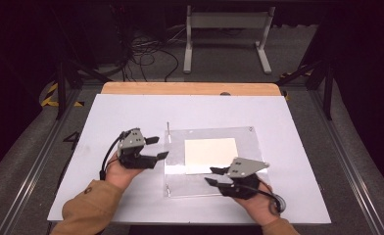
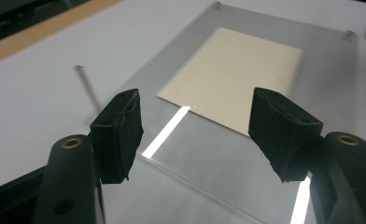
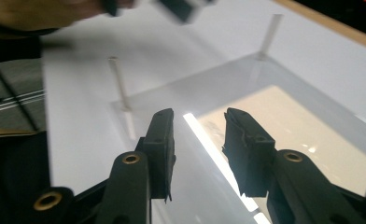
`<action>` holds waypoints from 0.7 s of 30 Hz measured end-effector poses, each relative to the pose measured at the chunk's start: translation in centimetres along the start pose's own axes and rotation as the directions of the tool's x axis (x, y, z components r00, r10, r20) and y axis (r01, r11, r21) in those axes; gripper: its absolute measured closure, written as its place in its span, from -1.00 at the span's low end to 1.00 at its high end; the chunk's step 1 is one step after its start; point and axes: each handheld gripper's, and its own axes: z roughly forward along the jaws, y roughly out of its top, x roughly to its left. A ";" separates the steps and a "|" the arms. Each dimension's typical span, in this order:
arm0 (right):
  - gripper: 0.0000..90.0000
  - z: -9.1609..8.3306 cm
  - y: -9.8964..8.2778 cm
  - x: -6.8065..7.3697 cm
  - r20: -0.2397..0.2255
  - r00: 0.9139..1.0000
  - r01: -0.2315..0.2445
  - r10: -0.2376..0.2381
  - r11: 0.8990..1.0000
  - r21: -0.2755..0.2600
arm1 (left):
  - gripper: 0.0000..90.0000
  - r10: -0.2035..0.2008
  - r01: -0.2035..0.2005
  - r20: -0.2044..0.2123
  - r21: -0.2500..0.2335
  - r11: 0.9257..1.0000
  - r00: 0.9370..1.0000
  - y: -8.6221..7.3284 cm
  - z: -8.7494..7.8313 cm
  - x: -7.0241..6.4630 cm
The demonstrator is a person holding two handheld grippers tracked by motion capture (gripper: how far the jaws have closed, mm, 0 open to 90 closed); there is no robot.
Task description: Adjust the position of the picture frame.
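Your left gripper (image 1: 156,148) and right gripper (image 1: 213,176) both stand released, jaws empty. The clear plate (image 1: 249,161) with its cream sheet (image 1: 210,154) lies on the desk (image 1: 131,110) between and just ahead of both jaws.

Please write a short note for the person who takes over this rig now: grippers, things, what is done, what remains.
Left gripper: open, nothing between the jaws, at the left edge of the clear plate.
Right gripper: open, holding nothing, over the plate's near edge.
The cream sheet lies flat at the plate, which rests on the white board with thin posts at its corners.
Done: nothing that can be told.
Left: probably gripping the plate or sheet.
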 end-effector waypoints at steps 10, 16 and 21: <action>0.41 -5.3 -3.6 -6.0 0.182 0.973 -0.138 0.143 0.990 -0.036 | -0.26 0.044 -0.045 0.191 -0.002 0.999 0.981 -2.4 -2.7 -4.5; 0.42 -6.2 -5.4 -7.9 0.254 0.947 -0.202 0.199 0.979 -0.013 | -0.17 0.052 -0.074 0.259 0.076 0.994 0.964 -3.6 -0.8 -5.6; 0.41 -6.2 -6.5 -8.8 0.282 0.934 -0.231 0.219 0.973 0.011 | 0.06 0.086 -0.126 0.267 0.137 0.983 0.960 -3.9 1.4 -6.2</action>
